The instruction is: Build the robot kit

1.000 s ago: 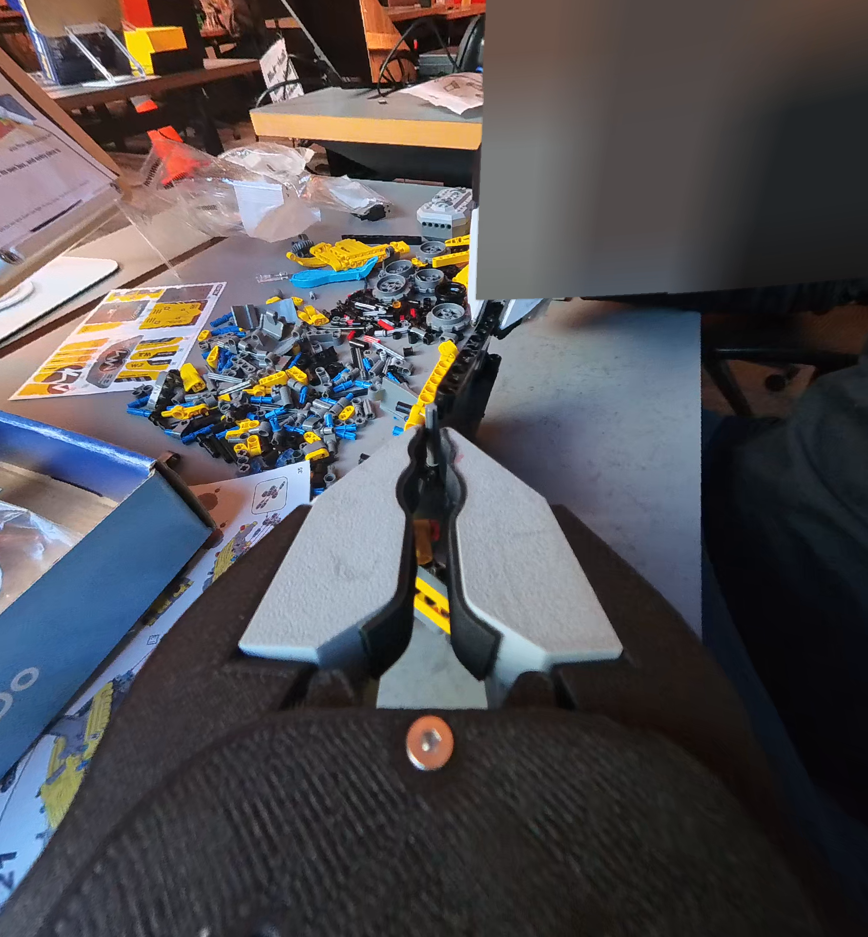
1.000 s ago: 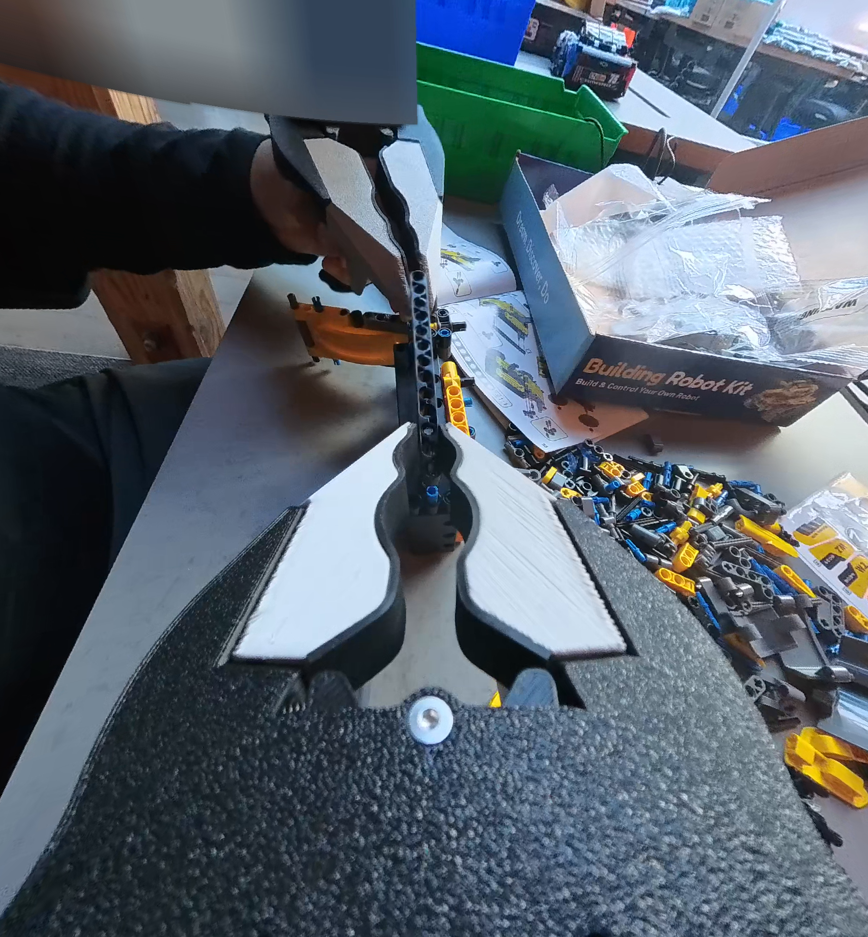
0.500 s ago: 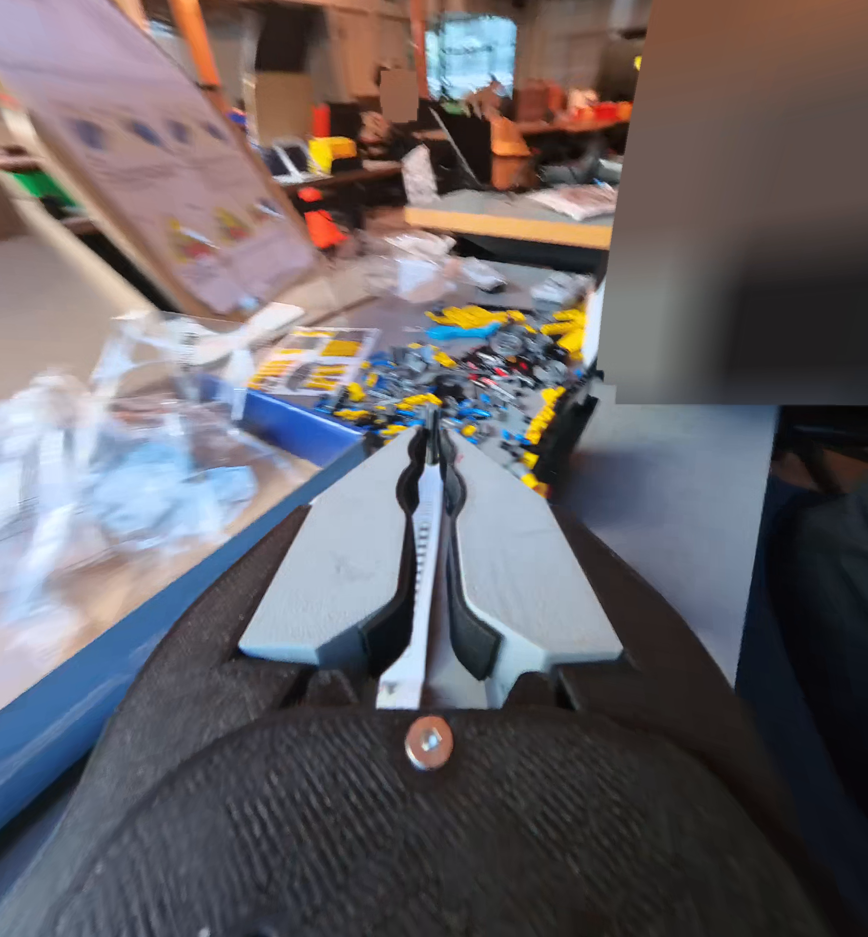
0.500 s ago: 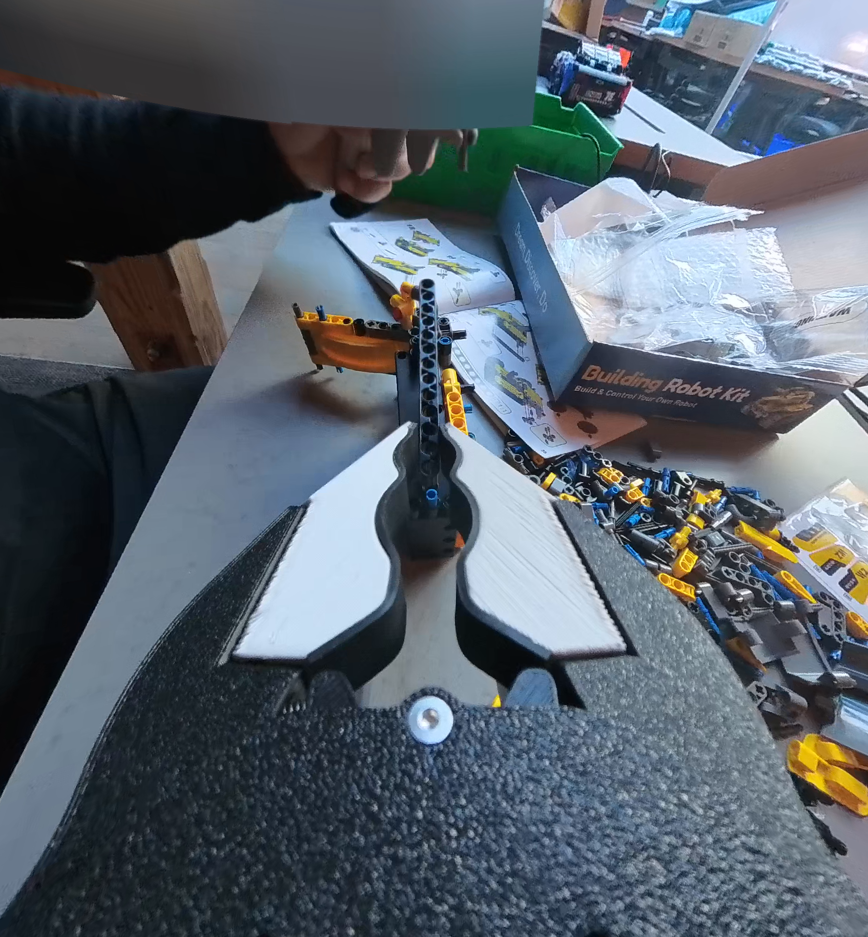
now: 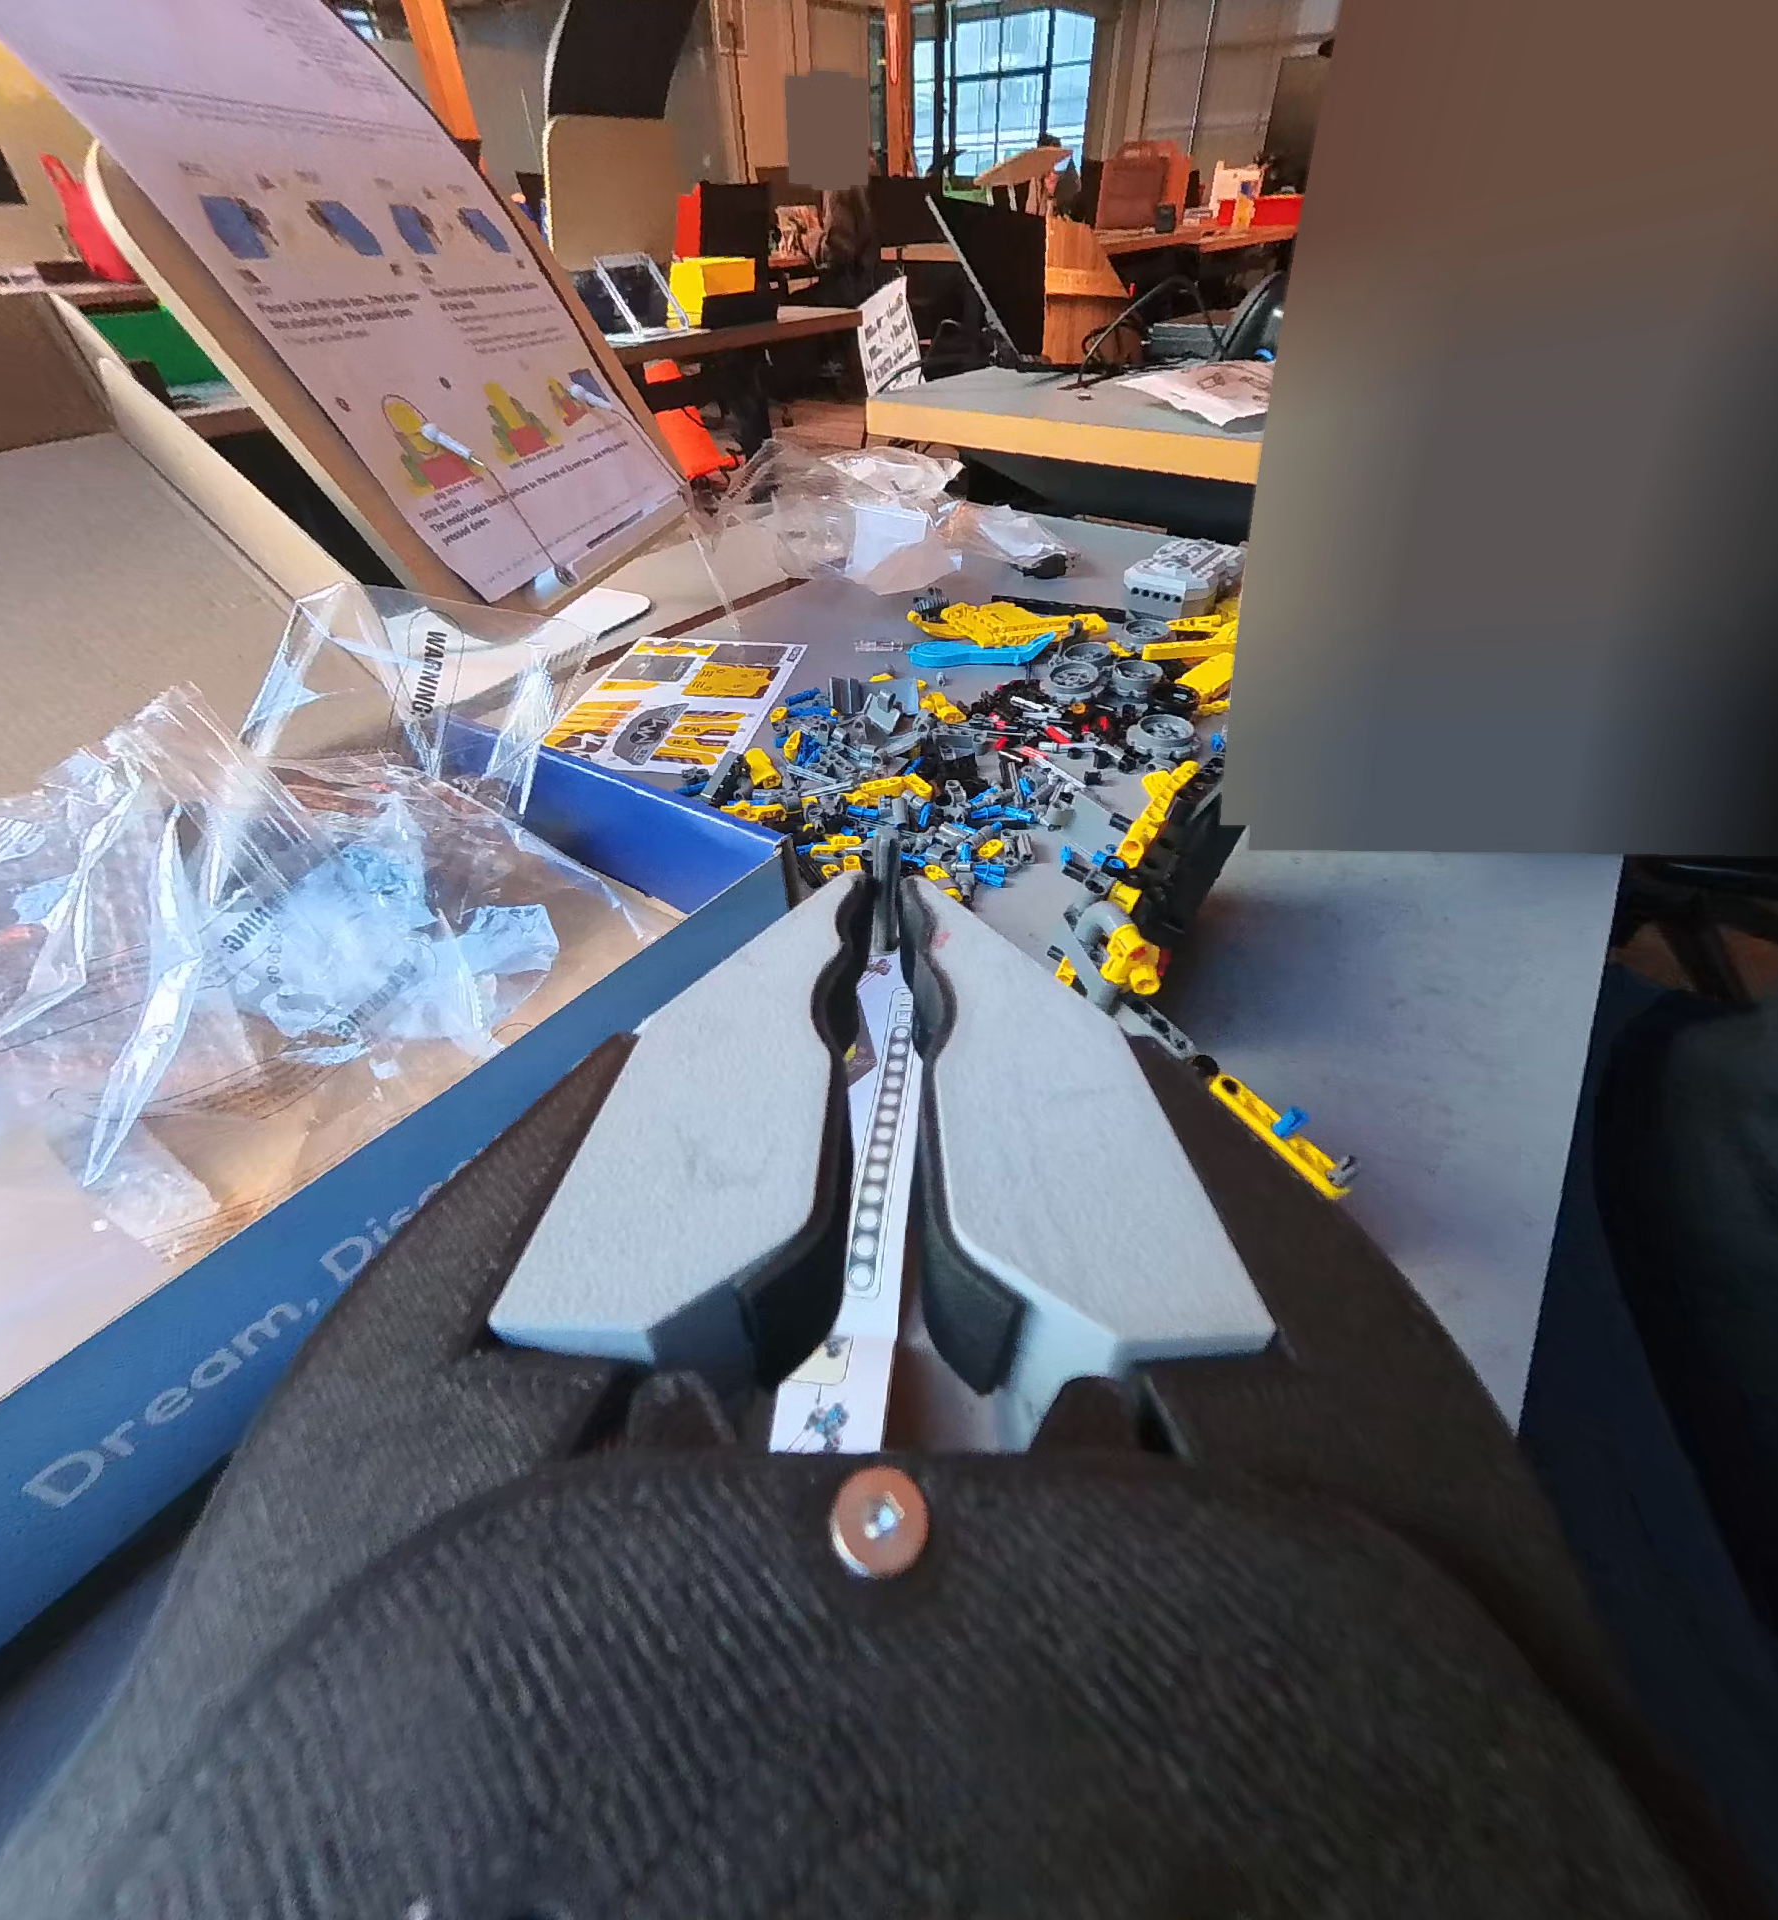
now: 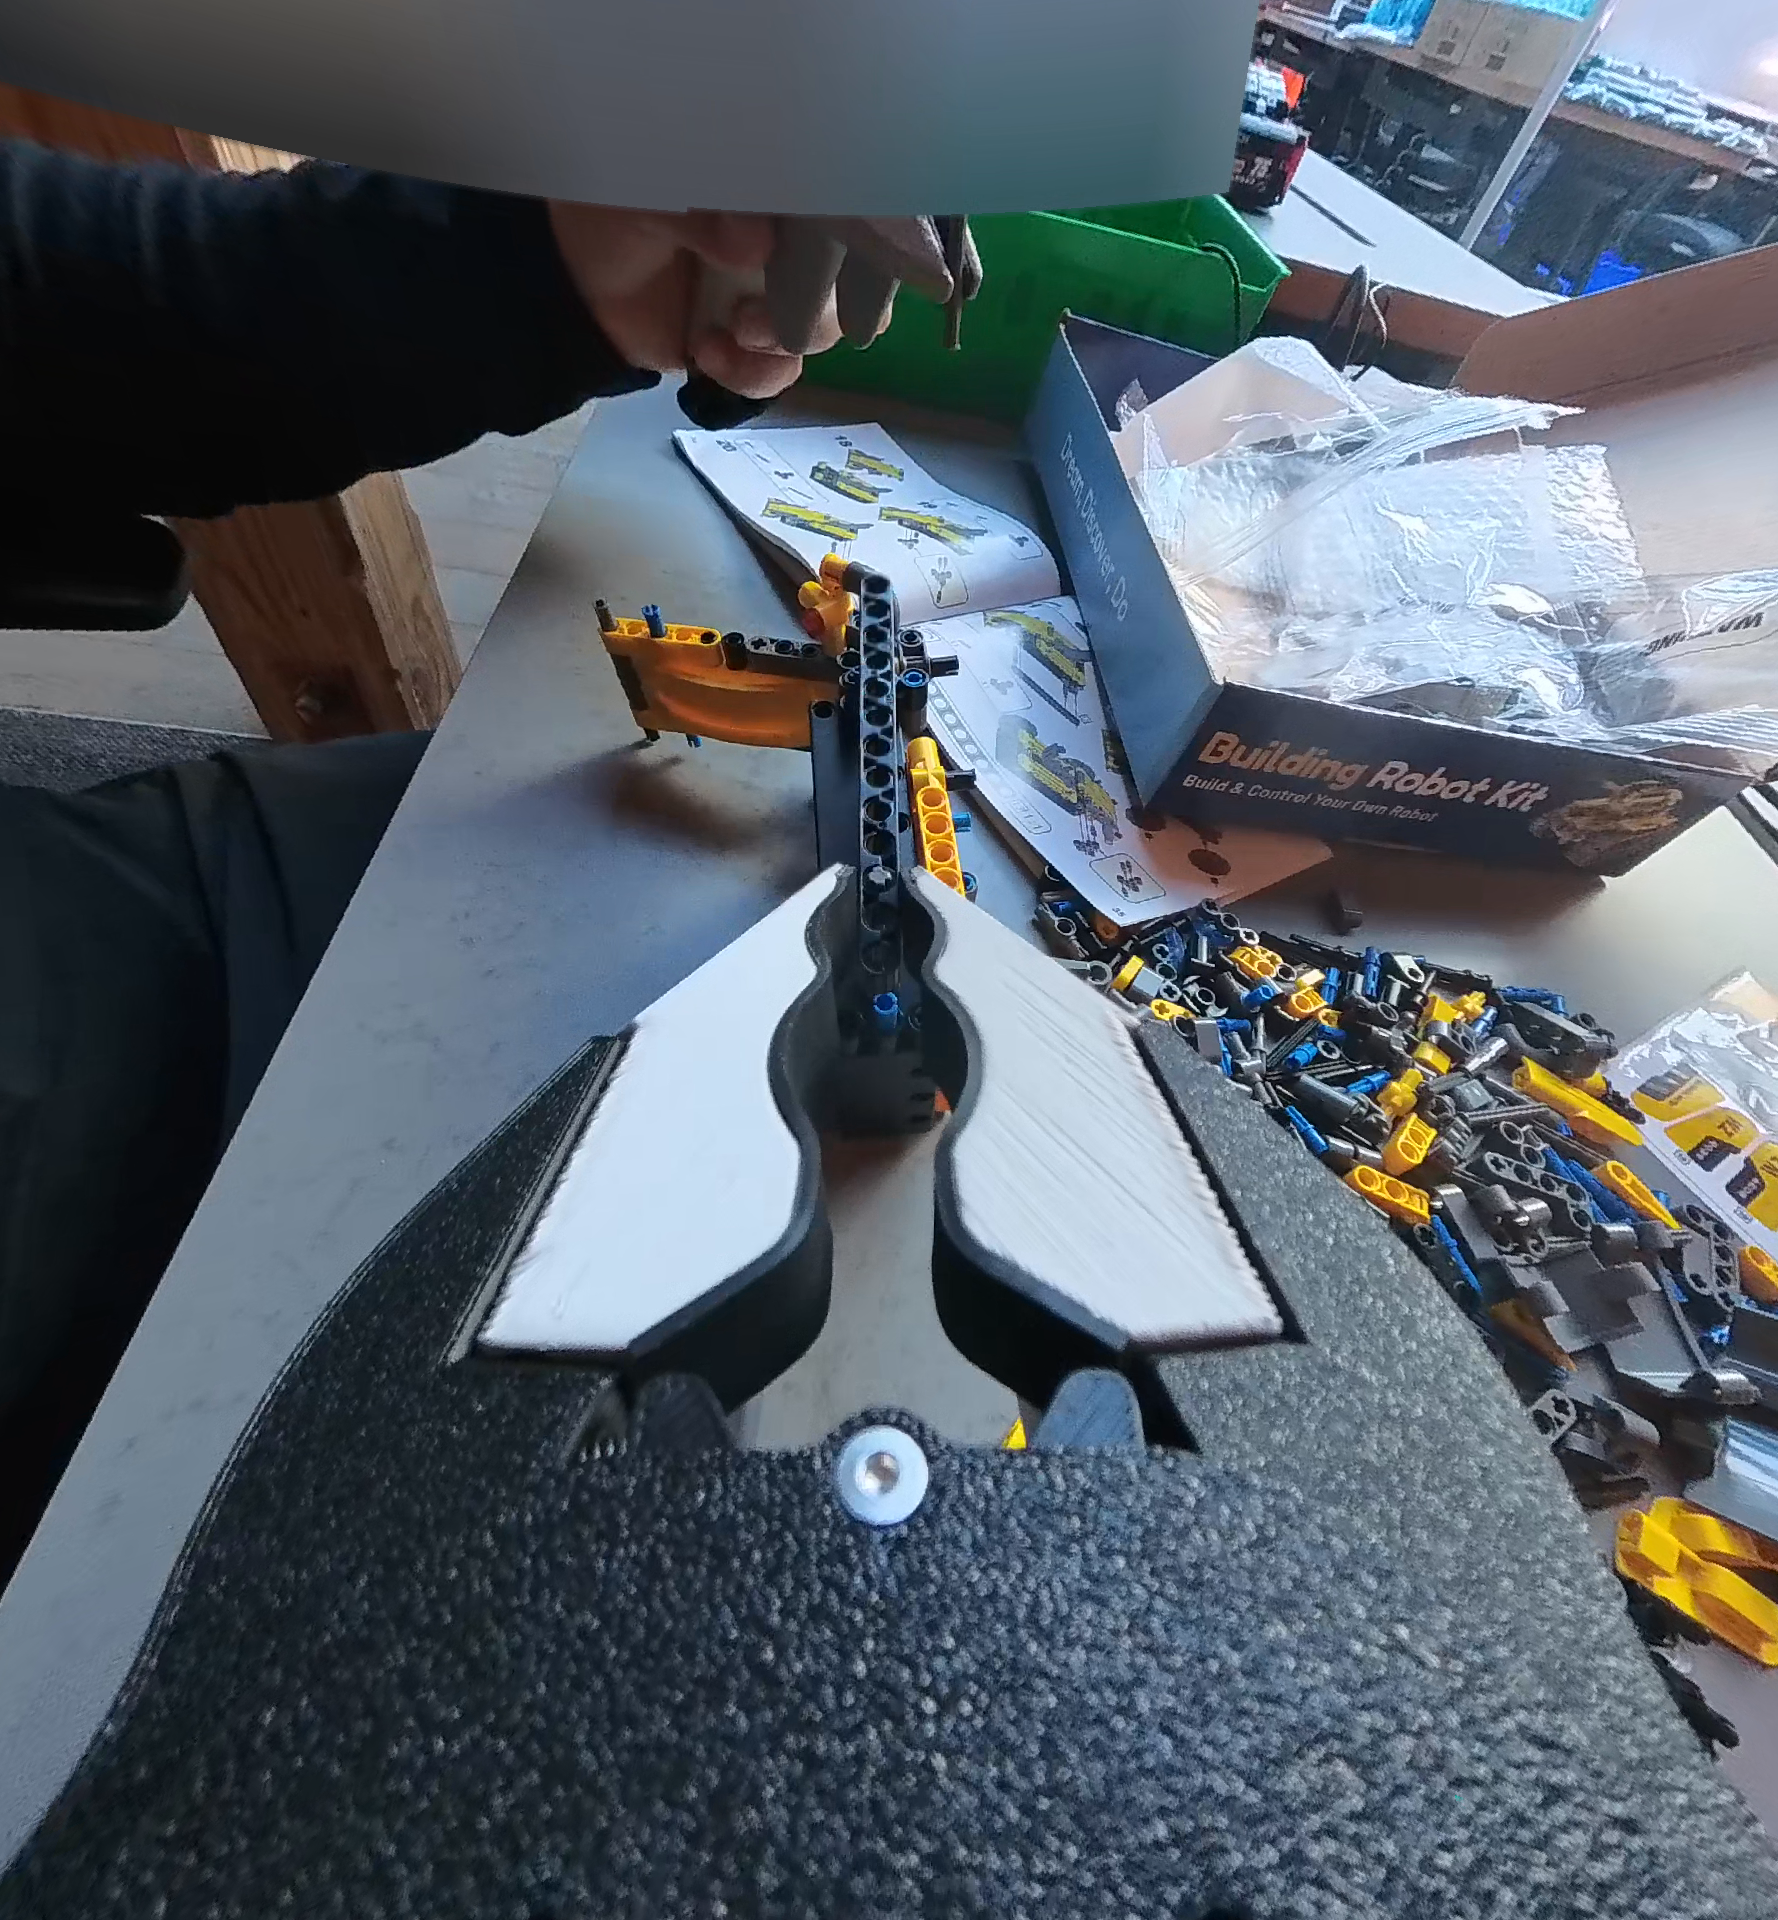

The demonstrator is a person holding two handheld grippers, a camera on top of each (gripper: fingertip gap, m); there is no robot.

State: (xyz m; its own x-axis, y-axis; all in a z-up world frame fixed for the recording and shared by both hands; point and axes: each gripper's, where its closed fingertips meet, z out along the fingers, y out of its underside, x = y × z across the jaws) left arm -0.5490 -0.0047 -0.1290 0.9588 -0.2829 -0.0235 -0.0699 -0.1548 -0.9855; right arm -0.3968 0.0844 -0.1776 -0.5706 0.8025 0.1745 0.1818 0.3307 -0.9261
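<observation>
Black beam assembly (image 6: 880, 748) stands upright on the grey table (image 6: 511, 873), pinched by the right gripper (image 6: 880, 883). Left gripper (image 5: 885, 894) nips a small dark grey pin (image 5: 883, 868), near the blue box (image 5: 594, 1039).

It's a big open workshop. Tall multi-pane windows (image 5: 1015, 94) at the far end let in cool daylight, with an orange-brown post (image 5: 438, 68) rising to the left of them. The grey bench (image 5: 1384, 987) up front has a pale edge, and a second grey bench with a light wooden rim (image 5: 1061, 442) stands behind it. Farther back are rows of dark wooden desks (image 5: 750, 332) cluttered with boxes. A wooden leg (image 6: 313, 613) stands on the grey floor (image 6: 64, 665) beside the bench, and a green bin (image 6: 1103, 281) sits beyond.
</observation>
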